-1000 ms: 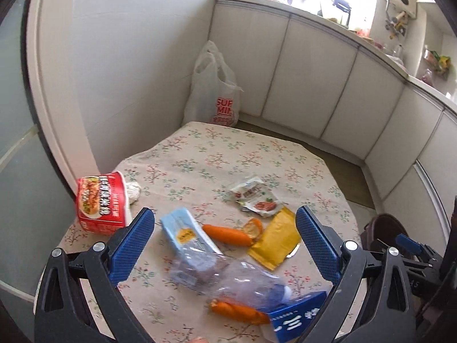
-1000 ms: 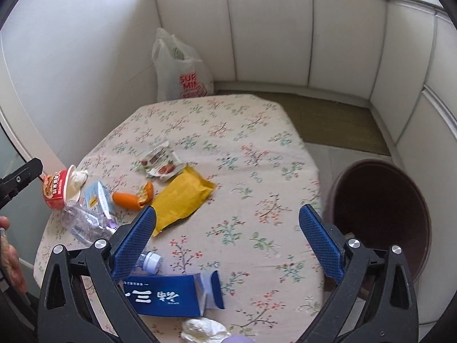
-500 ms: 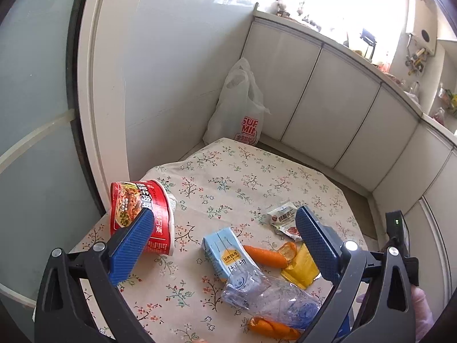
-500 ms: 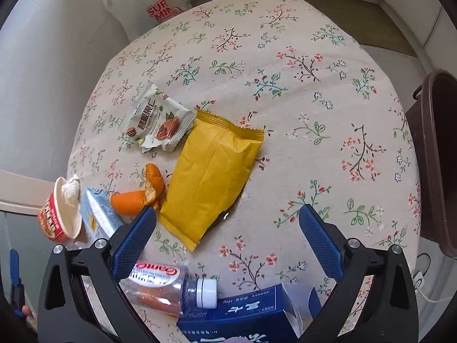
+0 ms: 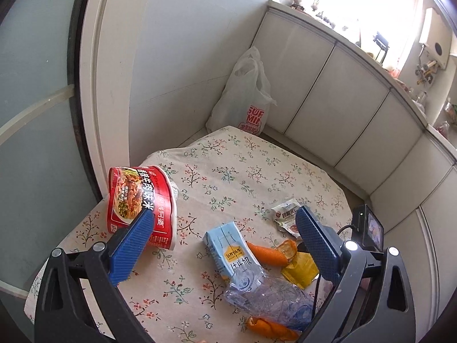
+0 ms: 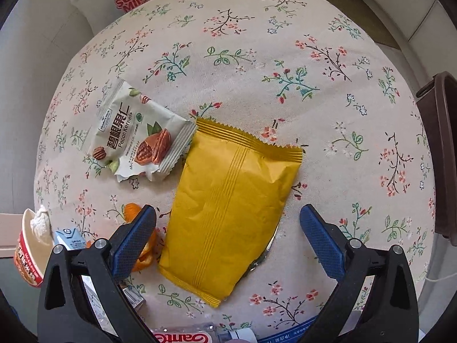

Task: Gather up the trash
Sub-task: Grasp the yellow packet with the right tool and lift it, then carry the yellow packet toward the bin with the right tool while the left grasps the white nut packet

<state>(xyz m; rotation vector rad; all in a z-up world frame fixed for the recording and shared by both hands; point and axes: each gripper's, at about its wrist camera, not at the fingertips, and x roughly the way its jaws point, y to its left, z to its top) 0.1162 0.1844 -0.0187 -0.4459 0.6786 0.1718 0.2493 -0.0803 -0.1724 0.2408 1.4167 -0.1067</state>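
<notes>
Trash spread over the floral tablecloth; both my grippers wide open and empty.

I note a brown bin beside the table's right edge and a white shopping bag on the floor beyond. The right gripper hovers over a yellow snack bag, jaws spread either side, with a pecan kernel packet touching its upper corner. The left gripper faces a red instant-noodle cup lying on its side, a blue milk carton, a crushed clear bottle and orange peels.
</notes>
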